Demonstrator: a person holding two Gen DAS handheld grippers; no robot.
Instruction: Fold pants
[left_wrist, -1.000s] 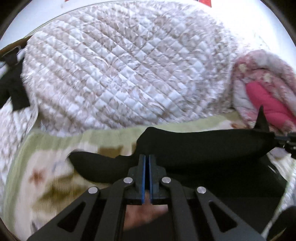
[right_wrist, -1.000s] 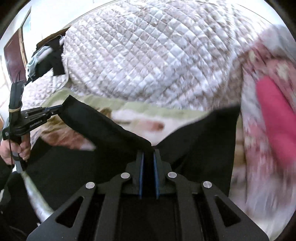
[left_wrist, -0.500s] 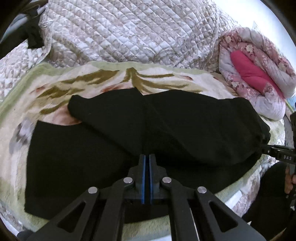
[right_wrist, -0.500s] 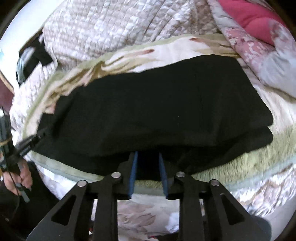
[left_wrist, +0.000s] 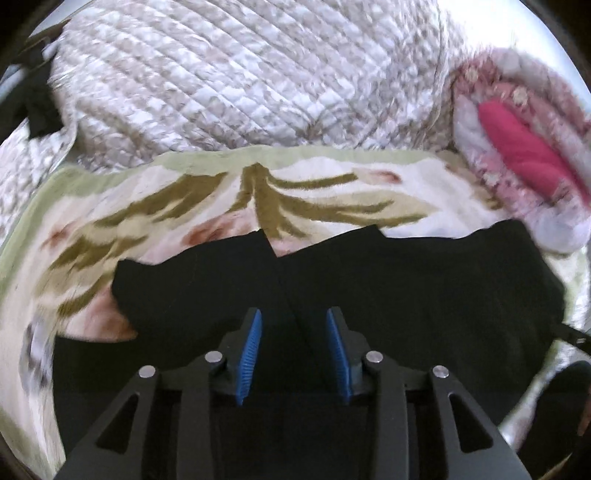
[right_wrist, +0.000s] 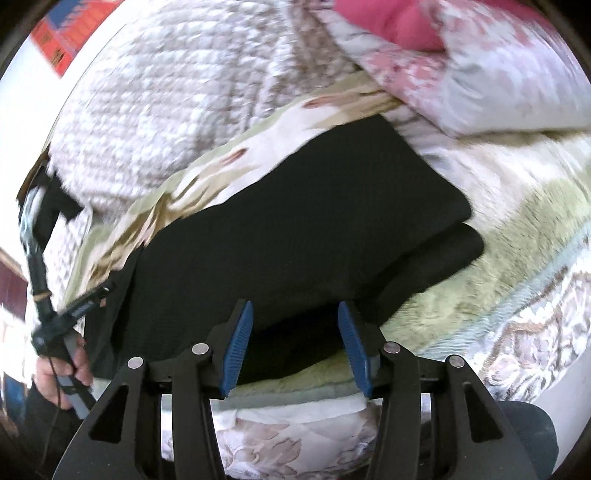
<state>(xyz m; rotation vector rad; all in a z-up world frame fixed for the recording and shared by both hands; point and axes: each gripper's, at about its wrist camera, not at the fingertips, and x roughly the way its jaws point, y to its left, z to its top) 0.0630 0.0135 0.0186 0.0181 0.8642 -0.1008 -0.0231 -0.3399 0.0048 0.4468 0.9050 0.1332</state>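
**Operator:** State the current step.

**Technician:** Release after a fold, by my reading. The black pants (left_wrist: 406, 288) lie doubled on the floral blanket (left_wrist: 184, 199) of the bed, one layer over the other, edges not quite flush at the right end.

**Operator:** Claw status?

**Technician:** The left claw (left_wrist: 293, 350) has just been opening; its blue pads (left_wrist: 251, 350) stand apart above the cloth, gripping nothing. The right claw (right_wrist: 295, 345) has likewise been opening; its jaws are parted at the near hem, with fabric between them but not pinched.

**Operator:** Next move?

**Technician:** Probably withdraw both claws clear, then re-grip one end for the next fold. Align the offset layers first.
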